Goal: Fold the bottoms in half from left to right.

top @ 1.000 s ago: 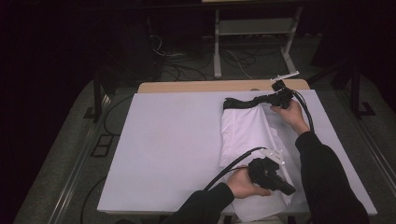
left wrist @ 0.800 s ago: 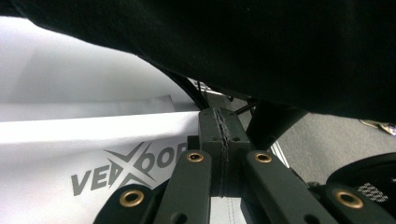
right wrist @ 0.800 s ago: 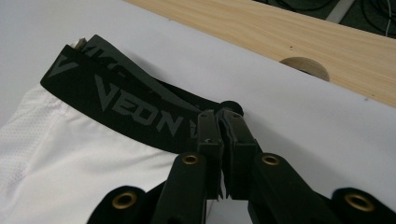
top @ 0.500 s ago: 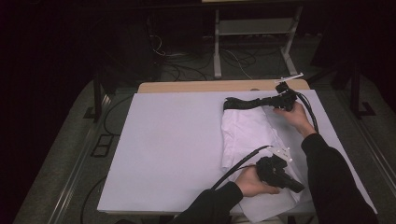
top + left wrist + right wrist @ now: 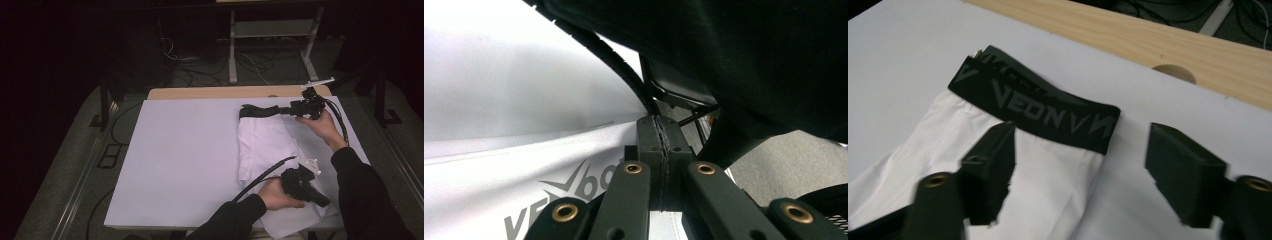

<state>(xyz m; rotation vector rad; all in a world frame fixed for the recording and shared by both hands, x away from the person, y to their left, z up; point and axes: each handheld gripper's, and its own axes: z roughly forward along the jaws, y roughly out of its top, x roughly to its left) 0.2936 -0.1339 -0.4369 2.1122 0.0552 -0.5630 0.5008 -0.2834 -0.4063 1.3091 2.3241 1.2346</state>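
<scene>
A white garment (image 5: 265,145) with a black lettered waistband (image 5: 260,111) lies flat on the right half of the white sheet (image 5: 185,150). My left gripper (image 5: 324,201) is at the garment's near end, jaws pressed together on the white fabric (image 5: 524,190), which bears a grey logo. In its own view the left gripper (image 5: 659,145) has a dark sleeve close behind it. At the waistband's right end my right gripper (image 5: 294,108) is open. In its own view the right gripper (image 5: 1083,150) straddles the waistband (image 5: 1043,112) corner, hovering over it.
The sheet covers a wooden table whose far edge (image 5: 210,93) shows bare, with a round hole (image 5: 1175,72) in it. Beyond stand a metal frame (image 5: 270,35) and floor cables (image 5: 175,52). The garment's near end hangs past the table's front edge.
My left gripper has drawn the garment's near end a little to the right and toward the front edge. The right gripper has shifted slightly right, off the waistband's end.
</scene>
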